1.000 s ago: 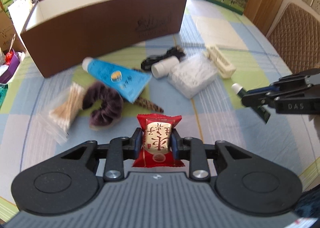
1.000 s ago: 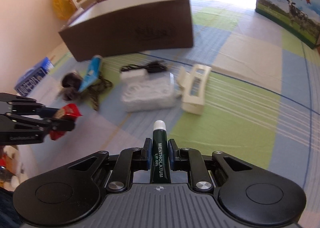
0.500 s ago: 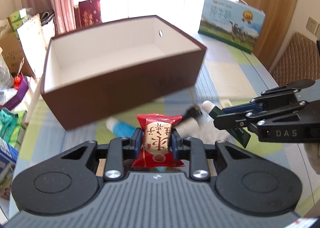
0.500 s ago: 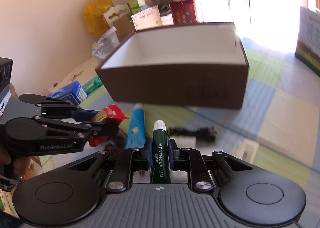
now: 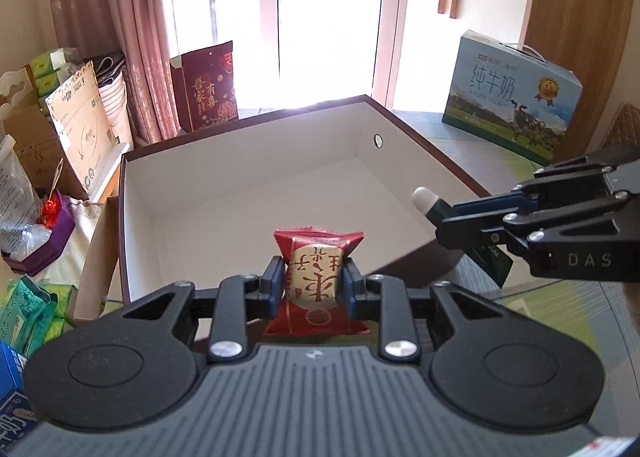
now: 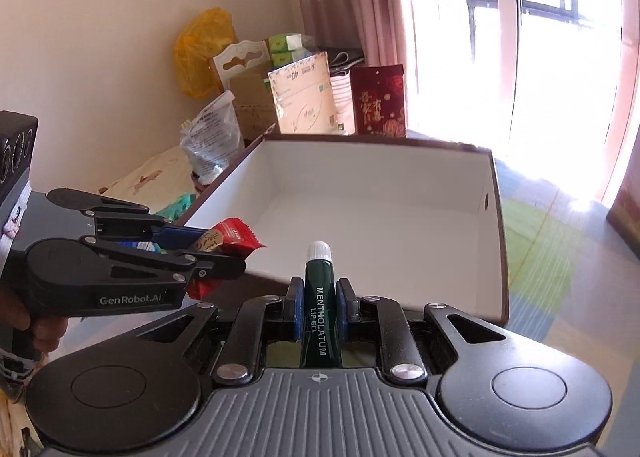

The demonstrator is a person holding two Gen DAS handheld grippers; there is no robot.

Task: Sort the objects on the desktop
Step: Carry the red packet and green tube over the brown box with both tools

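- Left gripper (image 5: 313,284) clamps a red packet (image 5: 316,281) over the box (image 5: 248,185).
- Right gripper (image 6: 319,309) grips a green tube (image 6: 320,309) at the box's rim.

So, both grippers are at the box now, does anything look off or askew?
Nothing stands out. The left gripper holds the red snack packet squarely, the right gripper holds the green lip gel tube straight, and the brown box sits open and looks undamaged.
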